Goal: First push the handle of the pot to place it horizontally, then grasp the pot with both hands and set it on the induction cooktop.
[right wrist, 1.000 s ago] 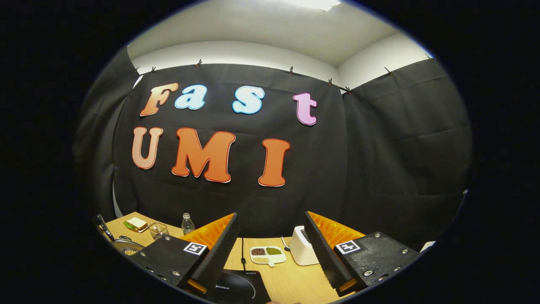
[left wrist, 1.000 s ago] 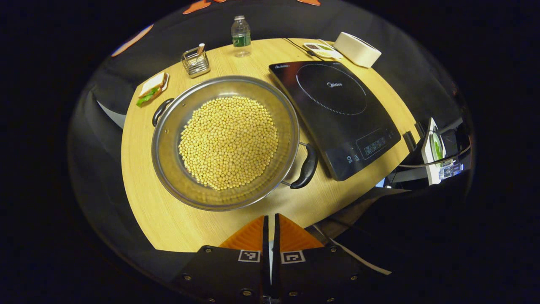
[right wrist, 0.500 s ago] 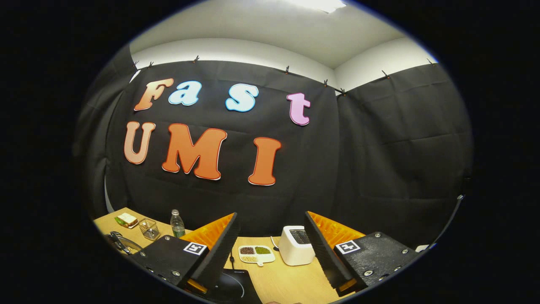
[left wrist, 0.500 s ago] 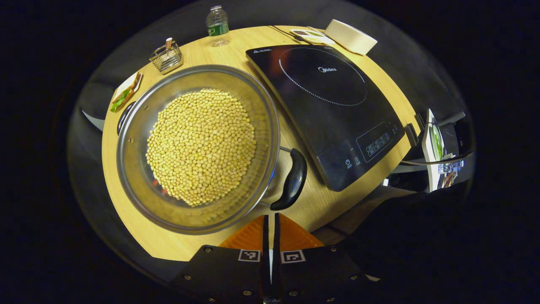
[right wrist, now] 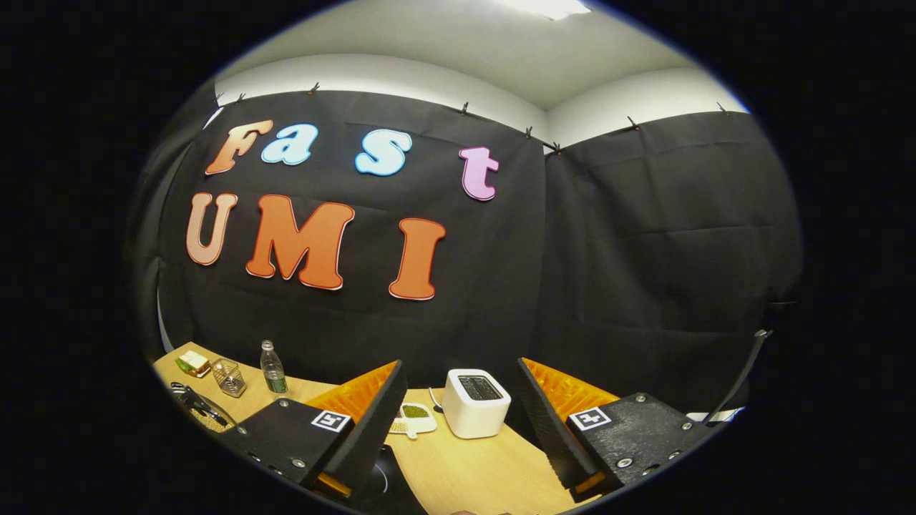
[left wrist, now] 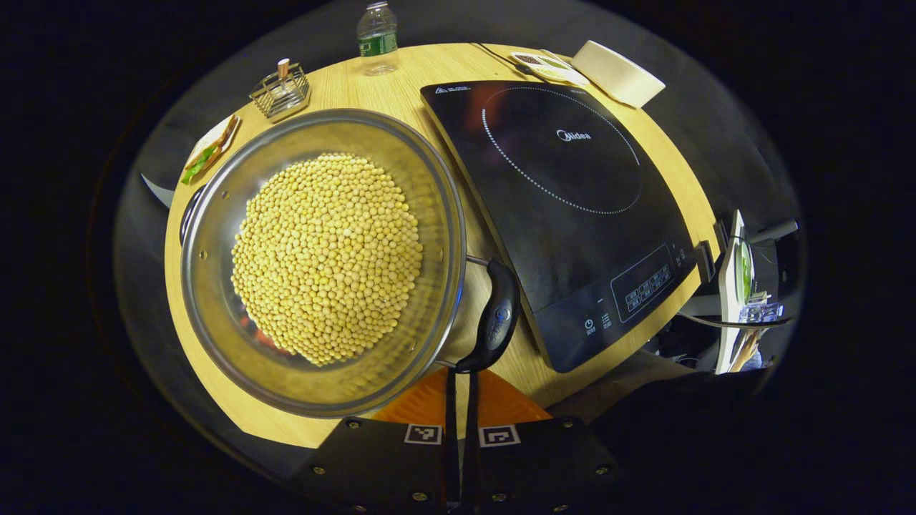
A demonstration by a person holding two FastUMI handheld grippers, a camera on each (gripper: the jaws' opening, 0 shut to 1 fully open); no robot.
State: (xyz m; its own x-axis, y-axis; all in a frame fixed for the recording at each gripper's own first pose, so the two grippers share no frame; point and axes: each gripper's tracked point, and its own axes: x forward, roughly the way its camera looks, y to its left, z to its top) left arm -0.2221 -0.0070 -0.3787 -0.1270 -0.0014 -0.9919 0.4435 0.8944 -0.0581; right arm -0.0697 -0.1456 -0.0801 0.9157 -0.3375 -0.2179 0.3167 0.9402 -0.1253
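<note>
A wide steel pot (left wrist: 444, 214) full of yellow soybeans (left wrist: 325, 254) sits on the wooden table (left wrist: 401, 86), left of the black induction cooktop (left wrist: 565, 207). Its near black handle (left wrist: 497, 325) points toward the table's front edge, at an angle beside the cooktop's corner. My left gripper (left wrist: 461, 379) is shut and empty, its tips right at the lower end of that handle. The far handle (left wrist: 187, 214) peeks out behind the rim. My right gripper (right wrist: 458, 368) hangs open and empty above the table, facing the wall, with the pot's edge (right wrist: 204, 415) low at the left.
Along the table's far side stand a water bottle (left wrist: 377, 39), a wire basket (left wrist: 280, 89), a sandwich plate (left wrist: 207, 149), a divided dish (left wrist: 547, 66) and a white toaster (right wrist: 474, 403). The table's front edge is close under my left gripper.
My left gripper has moved in toward the pot until its shut tips reach the near handle's end. The right gripper has swung to the right and stays open.
</note>
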